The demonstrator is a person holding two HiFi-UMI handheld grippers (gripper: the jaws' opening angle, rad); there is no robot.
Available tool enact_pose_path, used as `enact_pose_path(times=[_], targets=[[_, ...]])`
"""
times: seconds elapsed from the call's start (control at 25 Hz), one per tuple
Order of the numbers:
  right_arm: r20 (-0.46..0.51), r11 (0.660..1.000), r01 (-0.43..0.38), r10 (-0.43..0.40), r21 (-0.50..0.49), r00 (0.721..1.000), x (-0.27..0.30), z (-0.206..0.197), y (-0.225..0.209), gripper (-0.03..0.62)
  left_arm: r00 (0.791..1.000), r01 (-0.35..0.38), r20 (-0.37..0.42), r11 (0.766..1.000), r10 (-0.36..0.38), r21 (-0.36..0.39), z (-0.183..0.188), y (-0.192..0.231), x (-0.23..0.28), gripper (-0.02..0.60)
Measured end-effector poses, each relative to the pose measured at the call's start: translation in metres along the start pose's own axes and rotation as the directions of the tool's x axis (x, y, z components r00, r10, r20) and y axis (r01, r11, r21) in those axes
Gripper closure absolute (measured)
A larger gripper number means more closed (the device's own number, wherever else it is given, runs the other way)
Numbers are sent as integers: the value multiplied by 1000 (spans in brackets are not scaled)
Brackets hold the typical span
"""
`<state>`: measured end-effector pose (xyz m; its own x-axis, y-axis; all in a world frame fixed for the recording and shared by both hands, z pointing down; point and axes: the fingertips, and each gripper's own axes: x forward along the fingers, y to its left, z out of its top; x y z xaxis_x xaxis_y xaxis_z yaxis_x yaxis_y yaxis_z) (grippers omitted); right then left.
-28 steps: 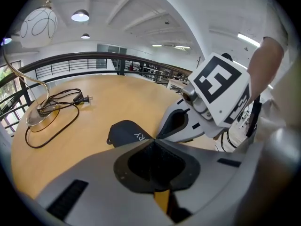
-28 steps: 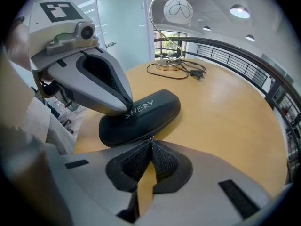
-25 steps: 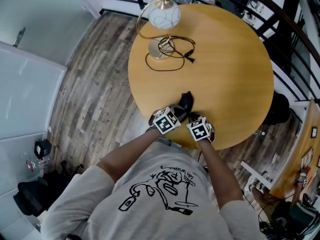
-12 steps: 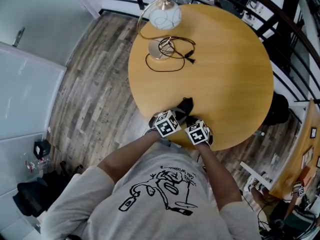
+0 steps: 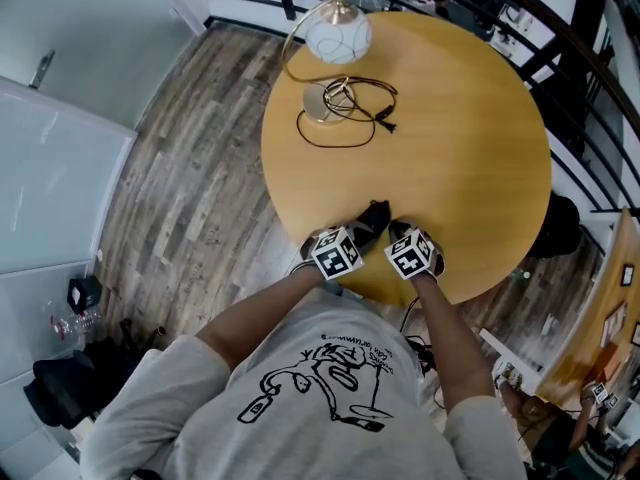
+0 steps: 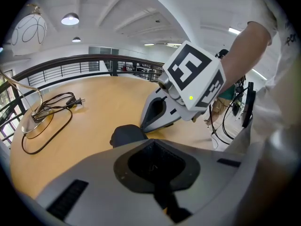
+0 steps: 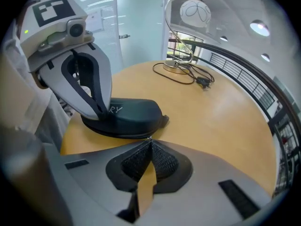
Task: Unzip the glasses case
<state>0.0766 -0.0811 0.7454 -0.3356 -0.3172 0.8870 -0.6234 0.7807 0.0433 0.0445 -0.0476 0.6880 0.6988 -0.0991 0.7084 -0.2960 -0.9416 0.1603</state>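
Observation:
A black glasses case (image 5: 373,218) lies near the front edge of the round wooden table (image 5: 470,148). My left gripper (image 5: 356,236) is shut on the case's near end; the right gripper view shows its grey fingers (image 7: 96,102) clamped on the case (image 7: 129,117). In the left gripper view only the case's rounded tip (image 6: 126,134) shows beyond my left gripper (image 6: 153,144). My right gripper (image 7: 149,141) is shut at the case's front seam, with a tiny metal zipper pull (image 7: 149,138) at its tips. Its marker cube (image 5: 412,253) sits right of the case.
At the table's far side a lamp with a white globe (image 5: 337,36) stands on its brass base (image 5: 322,103), with a black cable and plug (image 5: 375,108) coiled beside it. Black railings (image 5: 560,78) run behind the table. Wood floor (image 5: 190,188) lies to the left.
My right gripper has shifted to the right and slightly away along the case's edge. The left gripper has stayed on the case's near end.

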Motion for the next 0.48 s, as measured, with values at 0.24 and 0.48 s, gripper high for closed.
enact_pose_path(times=[0.24,0.48], targets=[[-15,987,16,-18,-161,1000,5,11,-17,572,1000,2,-4,1000,-1,6,1,-2,-1,575],[-30,886,31,-51,-463,998,9,21,-24,571,1000,3,-5,1000,-3,10,1,-4,-1,575]])
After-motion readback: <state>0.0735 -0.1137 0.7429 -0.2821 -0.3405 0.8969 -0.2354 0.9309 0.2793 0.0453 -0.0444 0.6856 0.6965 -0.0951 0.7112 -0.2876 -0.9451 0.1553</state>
